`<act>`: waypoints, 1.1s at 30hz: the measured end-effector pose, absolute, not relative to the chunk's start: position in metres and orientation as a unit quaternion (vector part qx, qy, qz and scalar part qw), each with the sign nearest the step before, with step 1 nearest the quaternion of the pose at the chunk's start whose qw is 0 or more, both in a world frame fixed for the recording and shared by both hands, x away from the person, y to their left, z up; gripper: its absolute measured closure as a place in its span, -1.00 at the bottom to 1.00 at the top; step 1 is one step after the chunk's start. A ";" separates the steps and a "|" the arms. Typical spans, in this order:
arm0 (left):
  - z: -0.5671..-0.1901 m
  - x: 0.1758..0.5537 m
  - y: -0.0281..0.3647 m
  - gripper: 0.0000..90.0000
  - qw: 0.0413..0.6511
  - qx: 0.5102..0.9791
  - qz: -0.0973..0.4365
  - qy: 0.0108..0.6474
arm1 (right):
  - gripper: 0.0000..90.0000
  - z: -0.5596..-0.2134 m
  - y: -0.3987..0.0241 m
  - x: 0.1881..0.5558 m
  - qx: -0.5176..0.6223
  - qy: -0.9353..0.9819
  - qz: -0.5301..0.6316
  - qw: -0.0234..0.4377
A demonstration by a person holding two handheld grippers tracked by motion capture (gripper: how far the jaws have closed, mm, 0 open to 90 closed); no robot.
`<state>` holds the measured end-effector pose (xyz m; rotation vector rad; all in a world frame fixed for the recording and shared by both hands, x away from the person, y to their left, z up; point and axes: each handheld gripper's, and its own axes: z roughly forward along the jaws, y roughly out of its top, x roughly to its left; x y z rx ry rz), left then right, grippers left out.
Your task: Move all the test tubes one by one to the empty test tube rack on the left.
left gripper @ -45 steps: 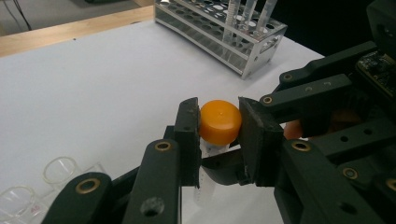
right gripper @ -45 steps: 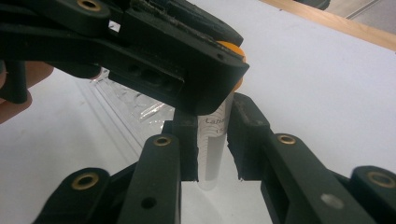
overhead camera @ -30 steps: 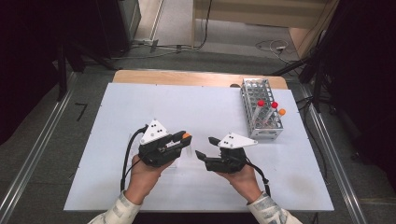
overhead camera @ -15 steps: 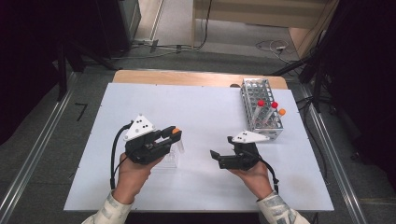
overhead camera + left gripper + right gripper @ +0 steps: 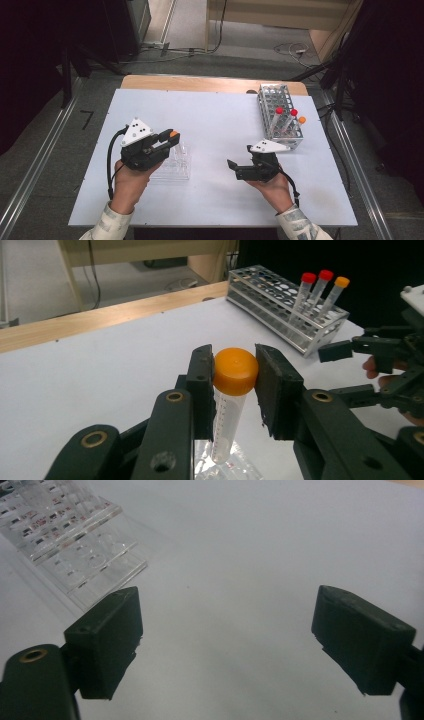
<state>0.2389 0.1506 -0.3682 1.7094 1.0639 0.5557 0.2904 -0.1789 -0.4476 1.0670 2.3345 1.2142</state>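
Orange-capped tube [image 5: 231, 395]: clear plastic with printed graduations, hanging upright with the cap up. It is clamped at the orange cap [image 5: 235, 371] by the left gripper [image 5: 167, 141], whose two black pads press on opposite sides of the cap. The tube body hangs free below the jaws. Its lower end is over a clear acrylic rack [image 5: 175, 162] at the left-centre of the table; whether it touches the rack cannot be told. In the high view the cap shows as an orange spot at the tips of the left gripper, just above that rack.

Left hand [image 5: 129, 182]: holds the gripper body from the near side, with the grey three-cornered plate on top and the black cable looping down to the left.

Right gripper [image 5: 235, 166]: to the right of the clear rack and apart from it, low over bare table. Its jaws have just been opening and now stand wide with nothing between them. In the right gripper view only white tabletop lies between the pads, and the clear rack sits to the far left. The right hand [image 5: 272, 187] holds it from the near side.

Metal wire rack [image 5: 280, 116]: at the far right of the white table [image 5: 215, 115]. It holds three tilted tubes: two with red caps [image 5: 286, 111] and one with an orange cap [image 5: 302, 120].

A wooden edge [image 5: 200, 83] runs along the table's far side.
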 end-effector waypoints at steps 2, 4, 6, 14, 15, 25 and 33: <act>-0.369 0.240 0.155 0.56 0.498 0.704 0.237 0.447 | -0.71 -0.447 -0.180 0.290 0.373 0.811 0.423 0.154; -0.369 0.242 0.160 0.56 0.495 0.699 0.246 0.453 | -0.70 -0.447 -0.181 0.290 0.371 0.811 0.424 0.157; -0.370 0.243 0.163 0.56 0.493 0.697 0.253 0.456 | -0.68 -0.447 -0.181 0.290 0.370 0.811 0.424 0.160; -0.378 0.252 0.163 0.56 0.473 0.696 0.277 0.464 | -0.64 -0.448 -0.181 0.291 0.372 0.813 0.418 0.161; -0.379 0.253 0.163 0.56 0.472 0.697 0.277 0.464 | -0.64 -0.448 -0.181 0.291 0.373 0.812 0.419 0.161; -0.399 0.257 0.154 0.56 0.448 0.710 0.281 0.466 | -0.64 -0.448 -0.183 0.292 0.379 0.813 0.414 0.156; -0.415 0.259 0.156 0.54 0.438 0.713 0.265 0.480 | -0.65 -0.447 -0.185 0.292 0.381 0.811 0.416 0.158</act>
